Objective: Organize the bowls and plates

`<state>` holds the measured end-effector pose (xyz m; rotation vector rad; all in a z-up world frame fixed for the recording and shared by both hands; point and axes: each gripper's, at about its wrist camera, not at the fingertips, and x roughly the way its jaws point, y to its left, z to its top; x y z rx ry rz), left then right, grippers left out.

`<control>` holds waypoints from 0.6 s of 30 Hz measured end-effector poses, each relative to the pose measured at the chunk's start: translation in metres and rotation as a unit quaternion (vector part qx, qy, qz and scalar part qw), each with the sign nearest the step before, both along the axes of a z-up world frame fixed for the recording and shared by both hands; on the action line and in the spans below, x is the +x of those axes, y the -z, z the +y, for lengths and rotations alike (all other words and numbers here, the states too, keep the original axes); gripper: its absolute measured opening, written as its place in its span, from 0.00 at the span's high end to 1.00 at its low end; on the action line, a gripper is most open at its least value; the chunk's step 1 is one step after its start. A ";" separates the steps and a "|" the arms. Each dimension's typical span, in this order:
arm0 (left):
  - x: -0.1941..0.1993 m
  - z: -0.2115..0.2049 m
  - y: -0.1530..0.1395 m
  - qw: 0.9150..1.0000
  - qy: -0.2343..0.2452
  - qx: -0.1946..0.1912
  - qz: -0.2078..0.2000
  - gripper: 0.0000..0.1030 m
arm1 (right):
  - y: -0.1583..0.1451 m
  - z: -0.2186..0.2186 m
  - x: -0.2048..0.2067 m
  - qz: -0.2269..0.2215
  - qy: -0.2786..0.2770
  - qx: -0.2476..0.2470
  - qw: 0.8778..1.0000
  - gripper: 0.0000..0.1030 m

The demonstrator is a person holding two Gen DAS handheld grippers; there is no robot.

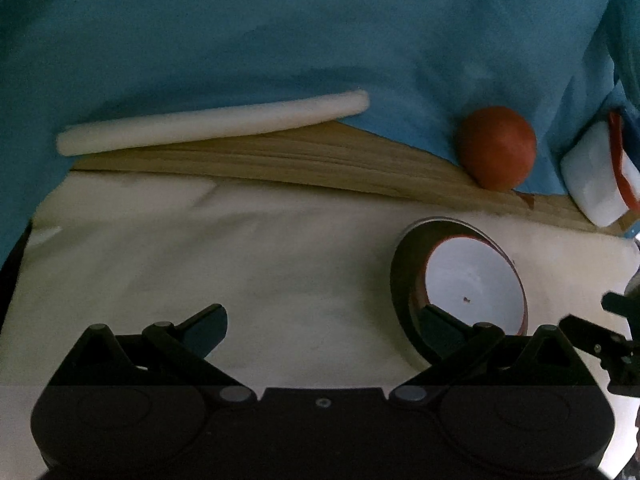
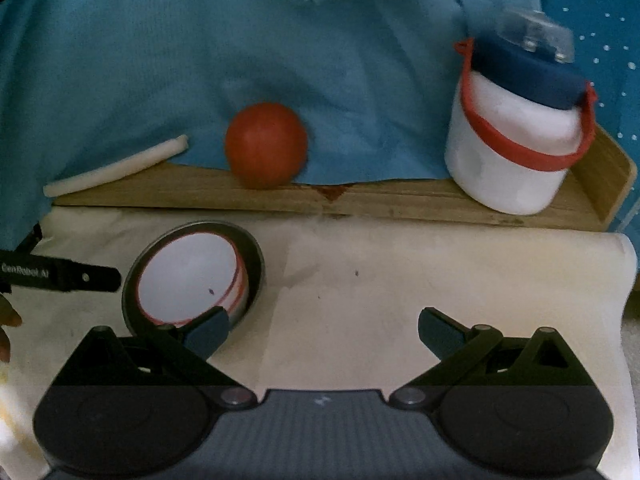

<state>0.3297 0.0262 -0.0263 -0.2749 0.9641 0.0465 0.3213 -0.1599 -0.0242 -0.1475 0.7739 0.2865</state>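
A white plate with a red rim [image 1: 474,280] [image 2: 188,276] lies inside a grey metal bowl [image 1: 404,272] [image 2: 254,256] on the cream cloth. My left gripper [image 1: 324,326] is open and empty, and its right finger [image 1: 440,330] reaches over the bowl's near edge. My right gripper [image 2: 324,330] is open and empty, and its left finger [image 2: 208,332] sits at the bowl's near rim. The left gripper's tip [image 2: 60,276] shows at the left of the right wrist view, beside the bowl.
A wooden board [image 2: 360,196] [image 1: 320,164] runs along the back, with a red ball [image 2: 266,144] [image 1: 496,148], a white roll [image 1: 212,122] [image 2: 116,168] and a white jar with blue lid and red handle [image 2: 516,132] [image 1: 596,176]. Blue cloth [image 2: 200,60] hangs behind.
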 end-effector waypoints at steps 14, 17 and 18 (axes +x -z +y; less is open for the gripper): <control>0.020 -0.004 0.012 0.999 0.017 0.009 0.036 0.01 | 0.014 0.017 0.020 0.021 0.011 -0.035 0.999 0.00; 0.022 -0.002 0.011 0.999 0.020 0.013 0.040 0.01 | 0.018 0.017 0.022 0.027 0.014 -0.042 0.999 0.00; 0.022 -0.003 0.011 0.999 0.021 0.015 0.042 0.01 | 0.018 0.017 0.023 0.028 0.015 -0.043 0.999 0.00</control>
